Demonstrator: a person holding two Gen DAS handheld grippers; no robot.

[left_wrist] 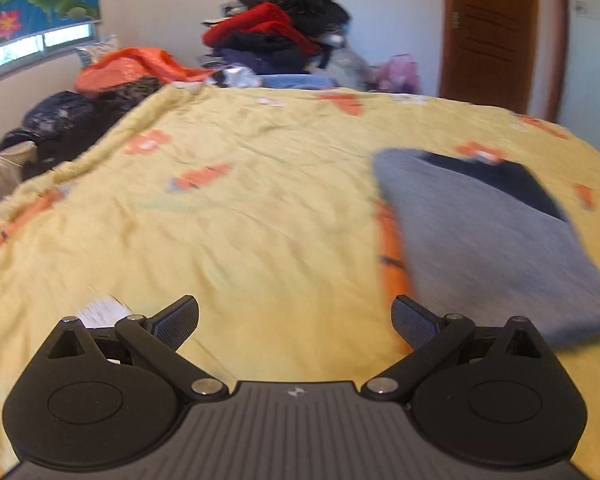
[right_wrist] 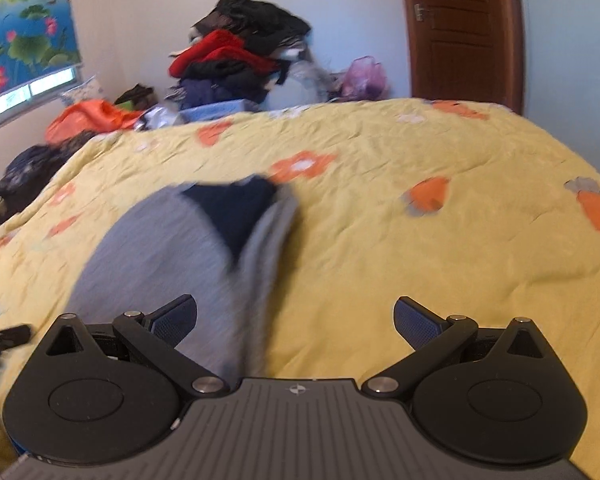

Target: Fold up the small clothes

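the grey knit garment with a dark navy inner panel [left_wrist: 496,240] is lying flat on the yellow quilted bedspread with orange flowers [left_wrist: 240,208], folded over on itself. in the left wrist view it is sitting just beyond and to the outer side of the left gripper [left_wrist: 295,322], whose jaws are spread wide and holding nothing, only bare bedspread lying between them. in the right wrist view the garment [right_wrist: 172,256] is reaching under the inner finger of the right gripper [right_wrist: 295,322]; those jaws are also standing wide, gripping nothing. a small white printed tag [left_wrist: 100,312] is lying on the bedspread beside the left gripper, its writing too blurred to read. both grippers are hovering low, pointing across the bedspread towards a heap of red and black clothes [left_wrist: 276,28].
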